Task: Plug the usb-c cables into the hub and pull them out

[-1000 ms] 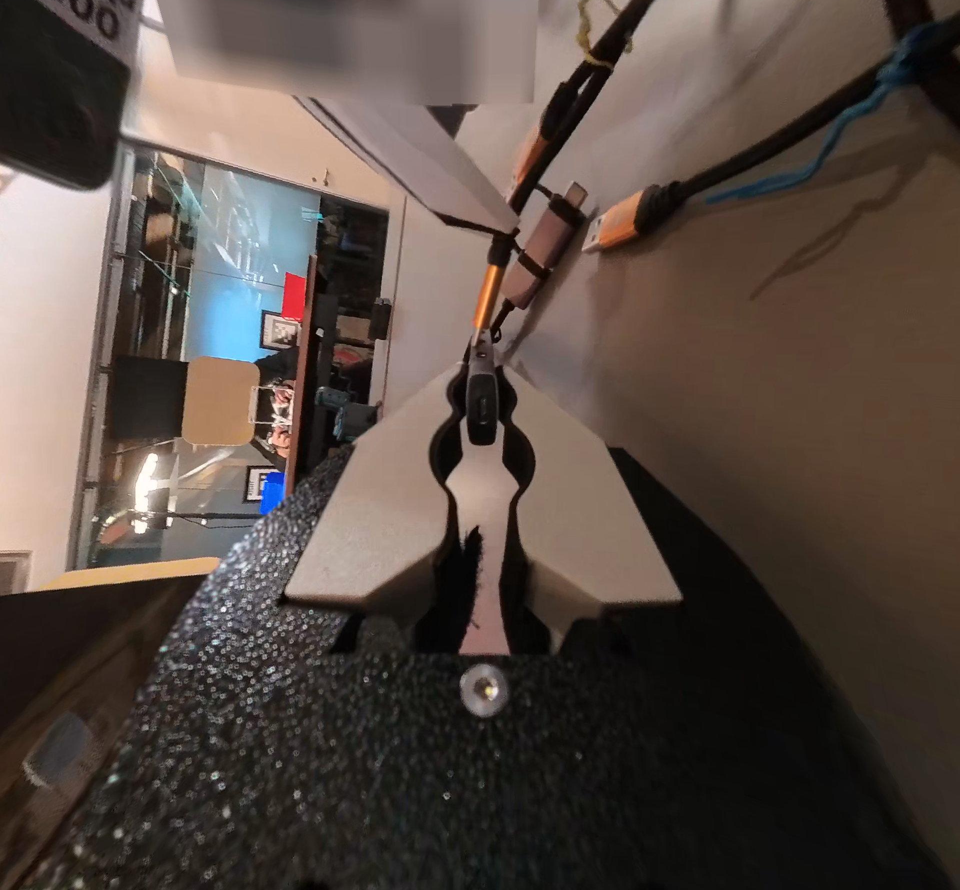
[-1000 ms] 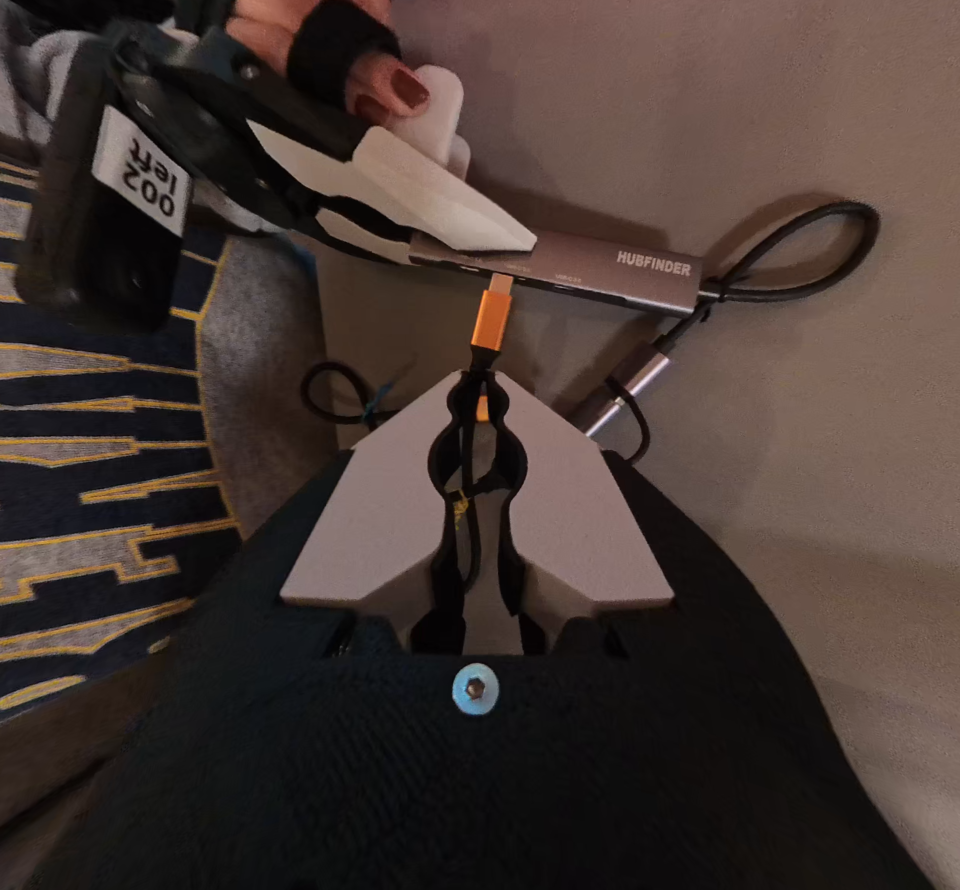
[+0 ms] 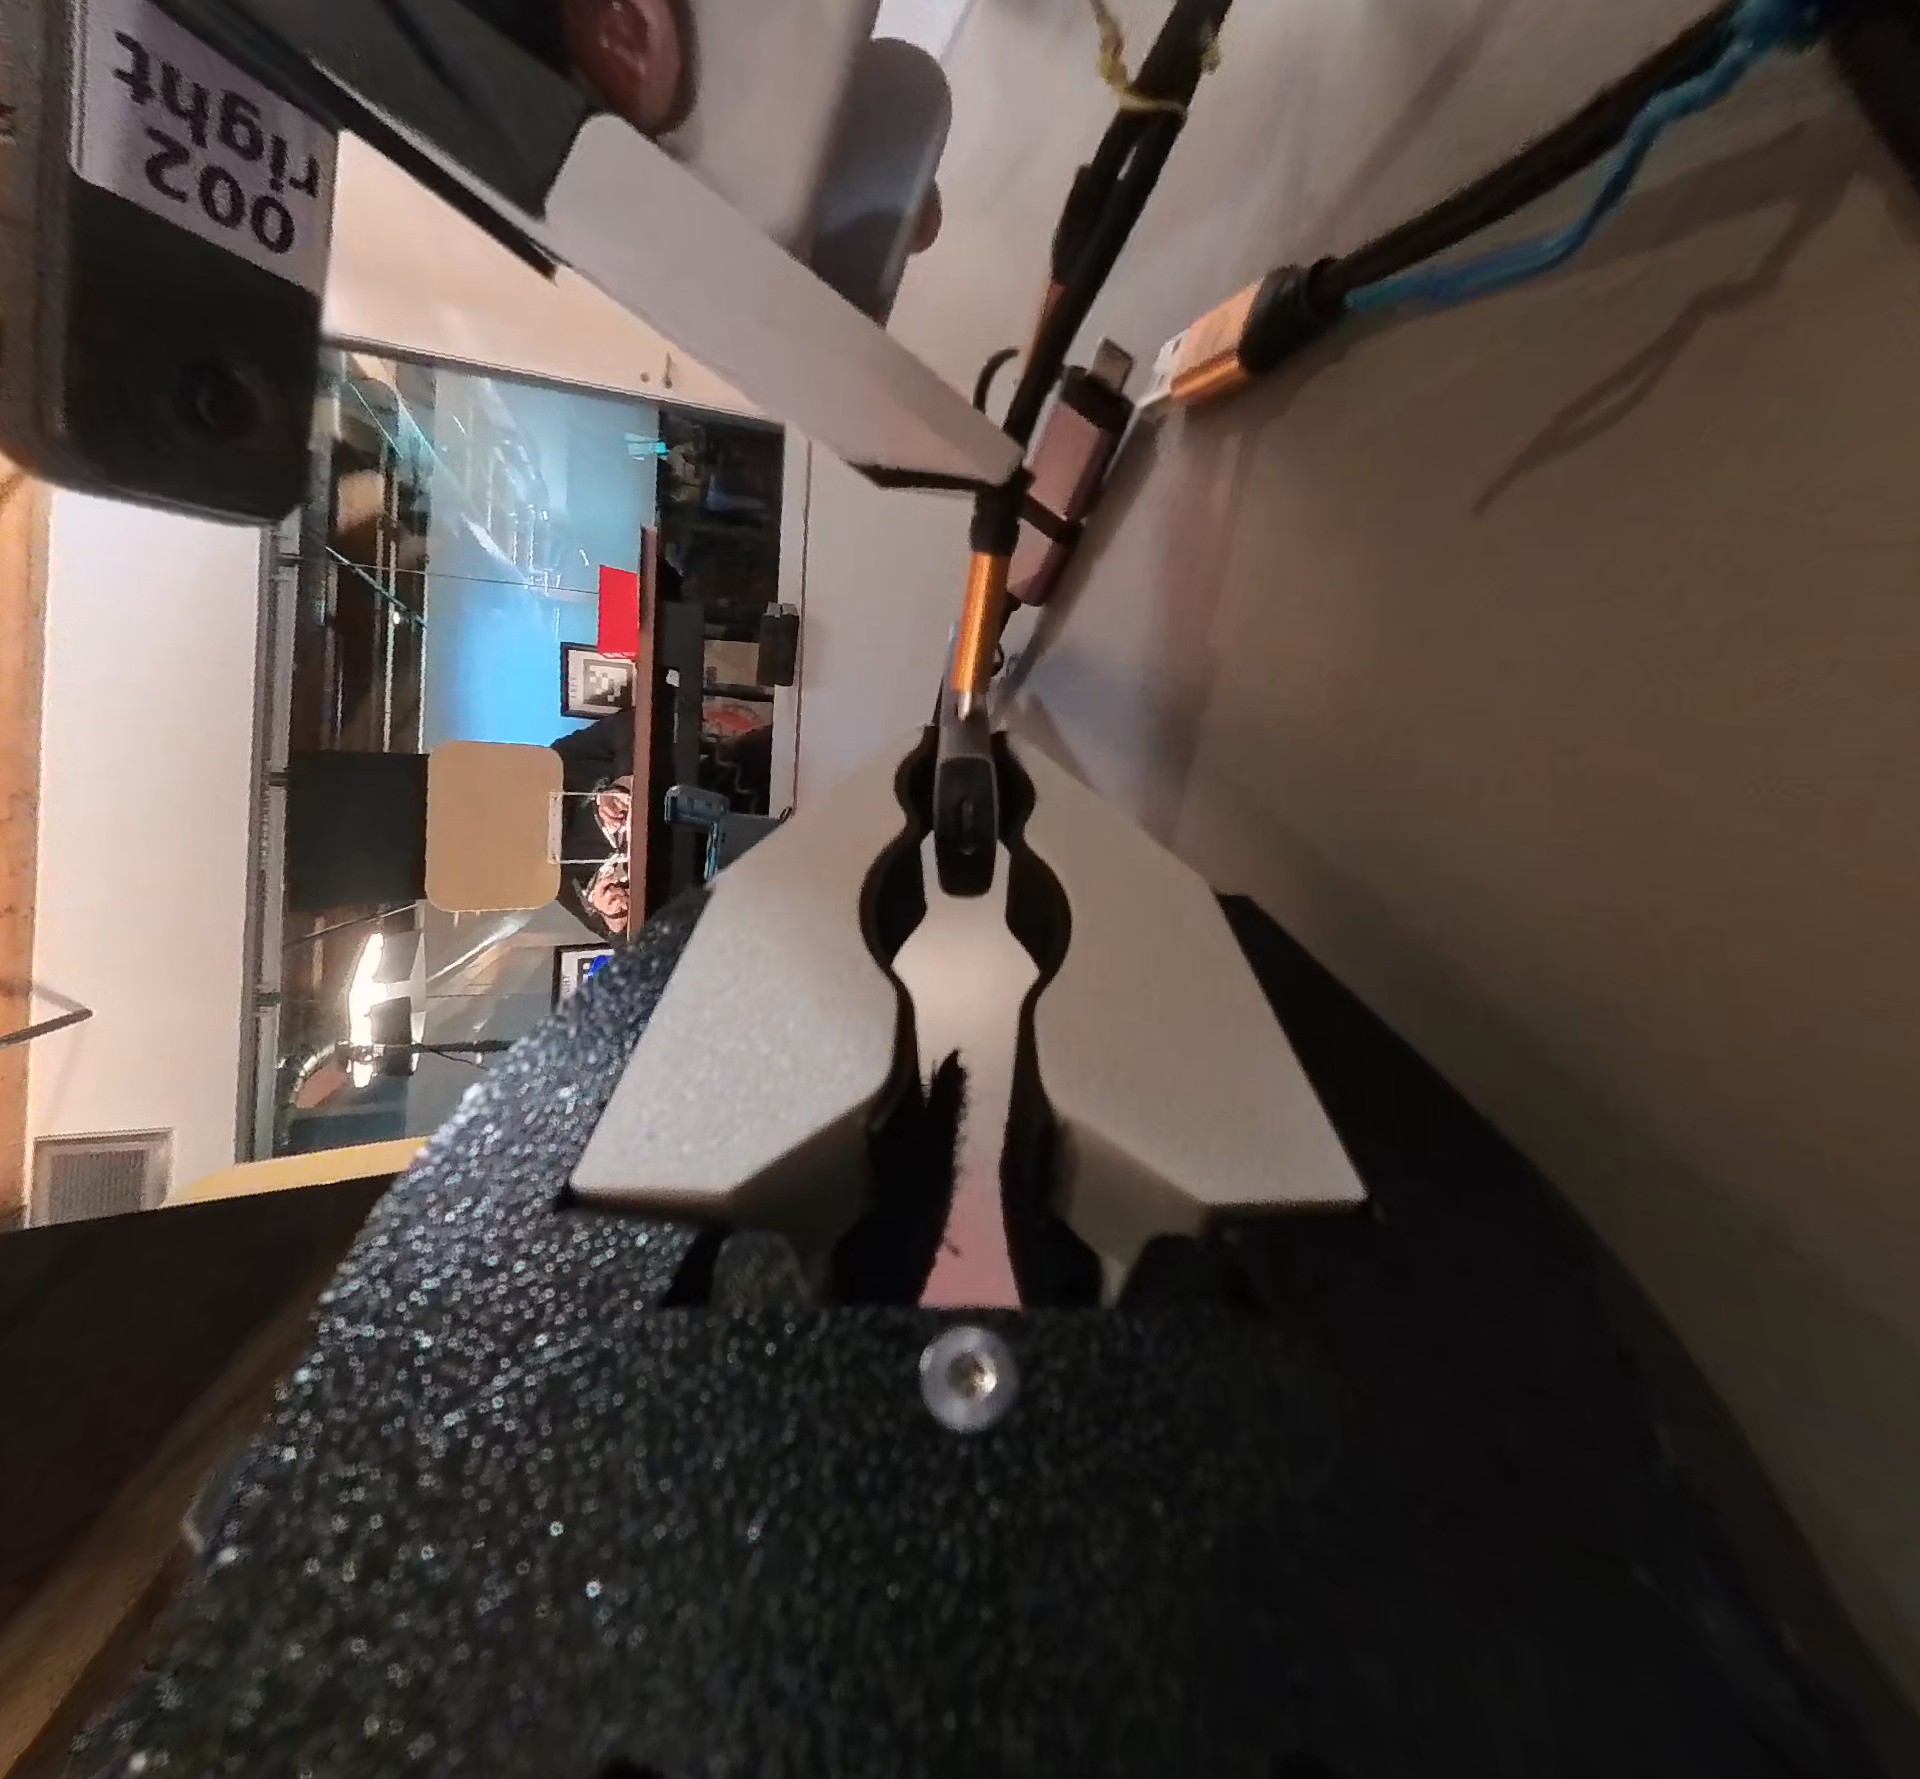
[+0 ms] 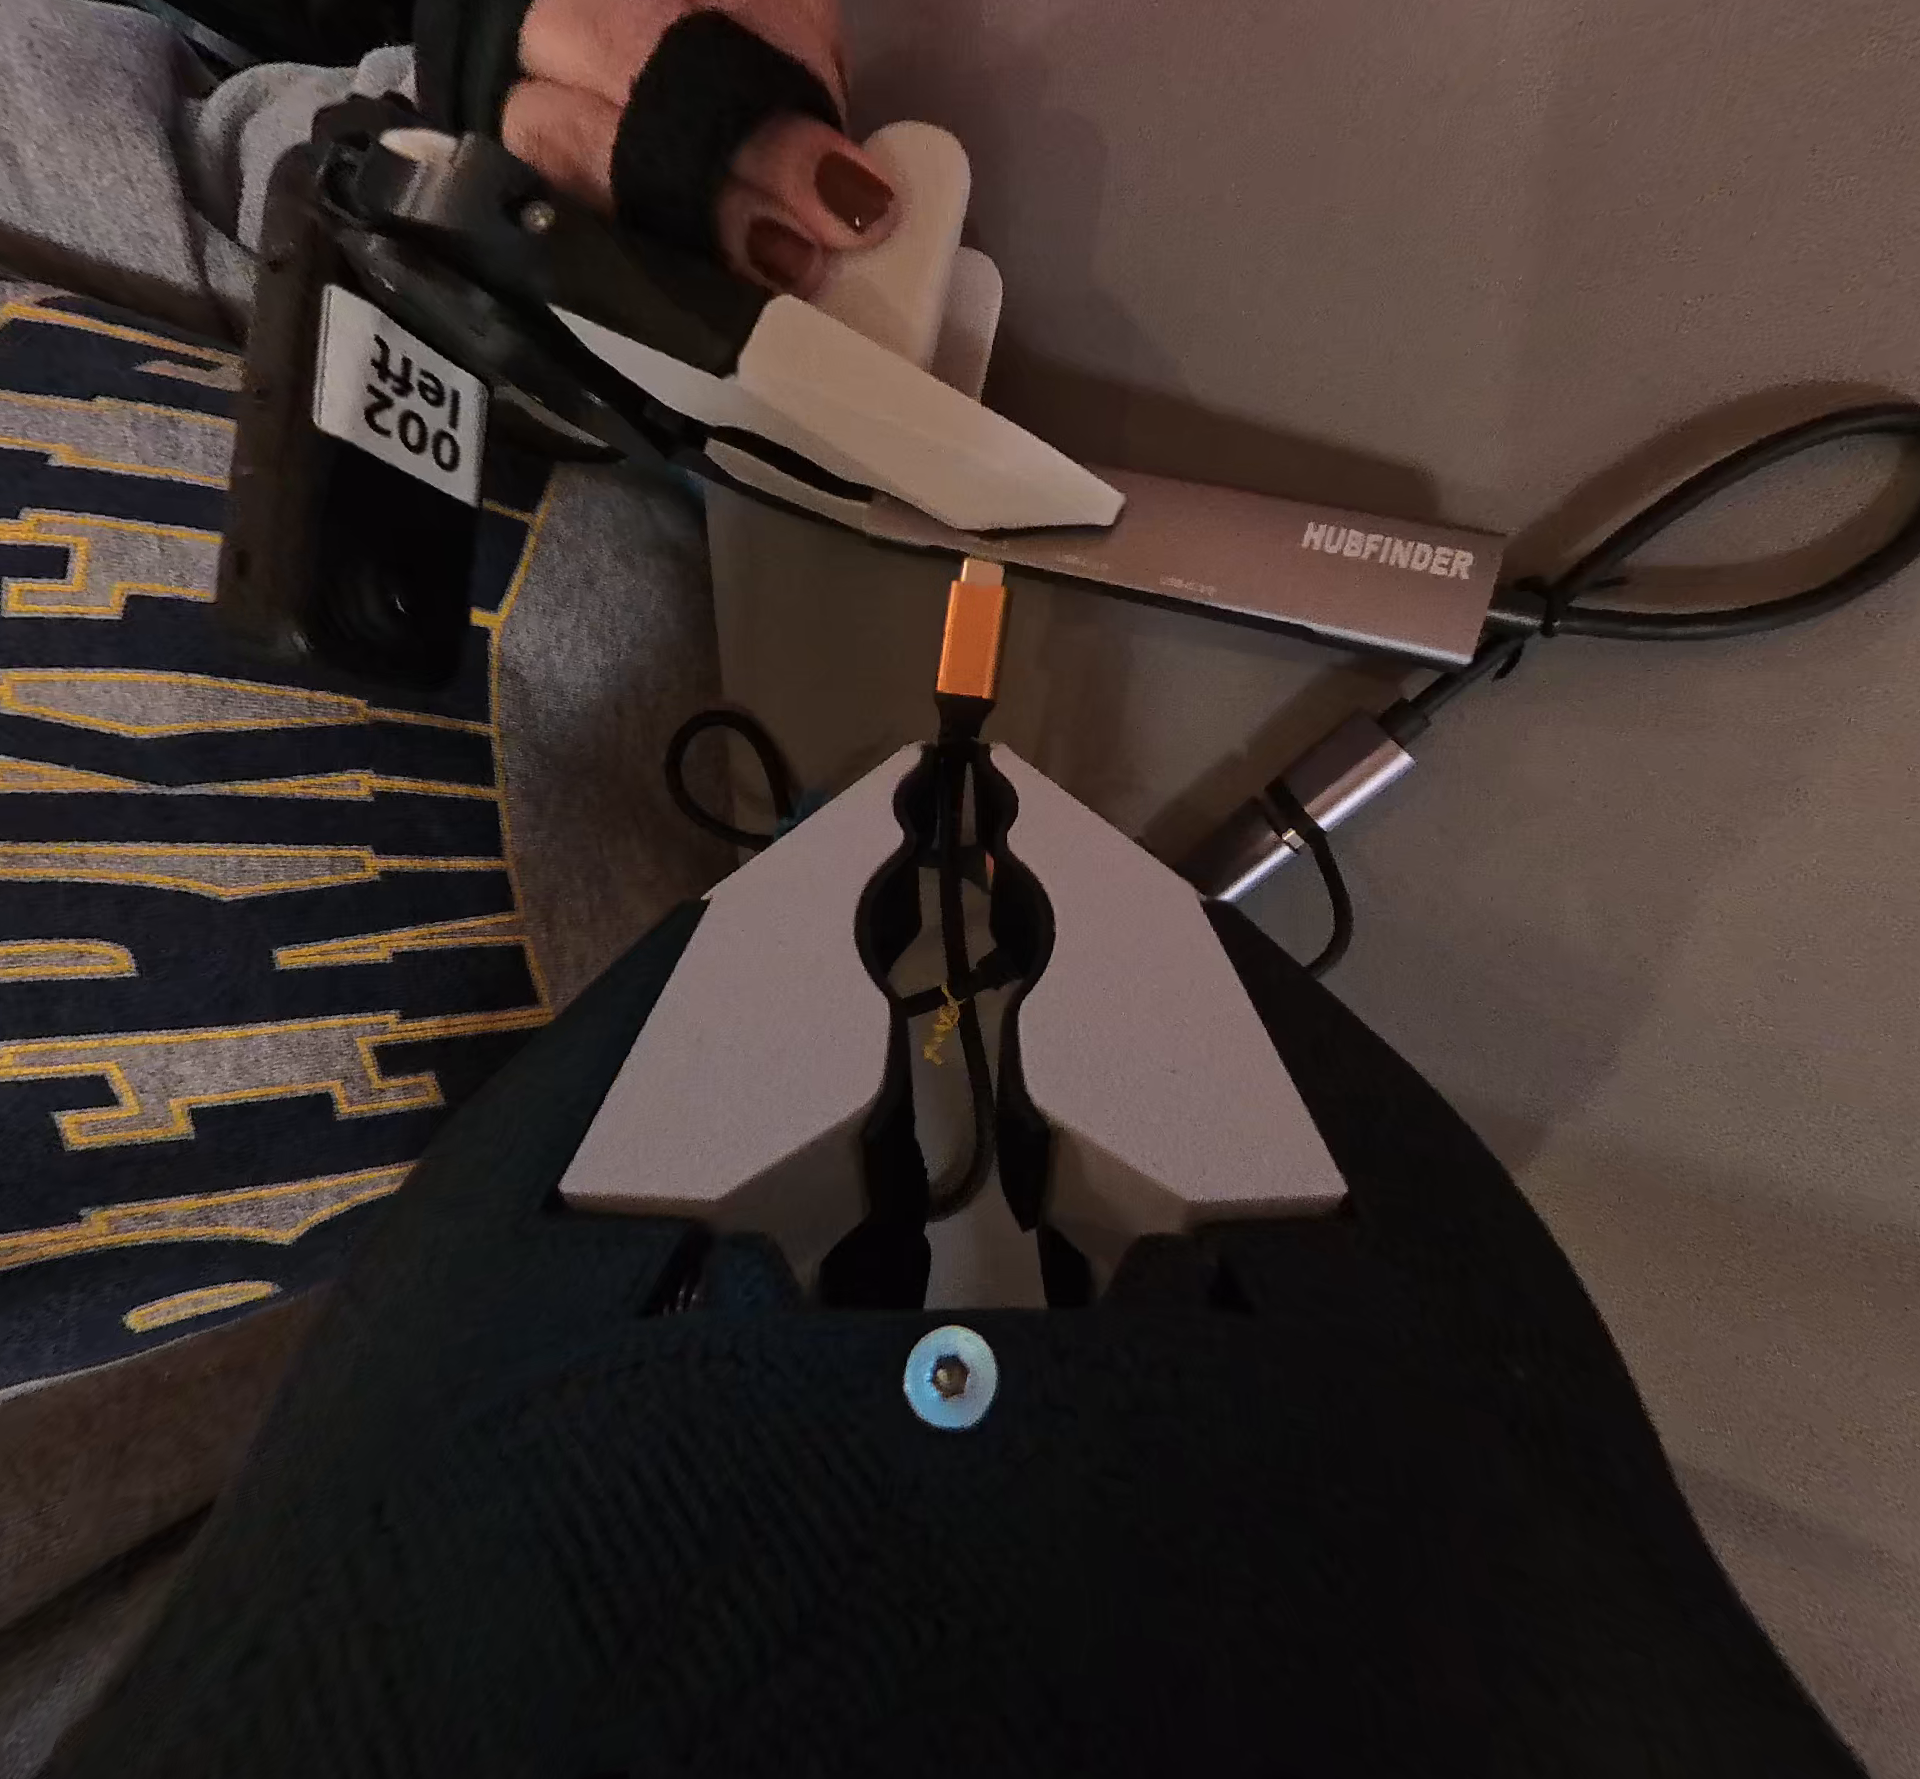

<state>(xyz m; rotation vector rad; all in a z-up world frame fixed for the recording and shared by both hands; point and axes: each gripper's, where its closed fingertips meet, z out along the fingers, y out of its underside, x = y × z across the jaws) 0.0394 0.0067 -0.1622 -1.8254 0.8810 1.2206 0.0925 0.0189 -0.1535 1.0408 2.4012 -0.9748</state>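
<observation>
Right tongs [image 4: 961, 753] gripping orange-plugged cable [image 4: 971, 628], lettered grey hub [image 4: 1299, 571]

1. The left wrist view is looking along its own fingers [image 3: 966, 794], rolled sideways, so the table [image 3: 1507, 794] is running up the right side; it is sitting very near the hub [image 3: 966, 825].
2. The right wrist view is looking down over its fingers [image 4: 961, 763] at the table [image 4: 1455, 171], close in.
3. Both views are sharing the hub [image 4: 1299, 576] and orange plug [image 4: 971, 633]; each is showing the other gripper.
</observation>
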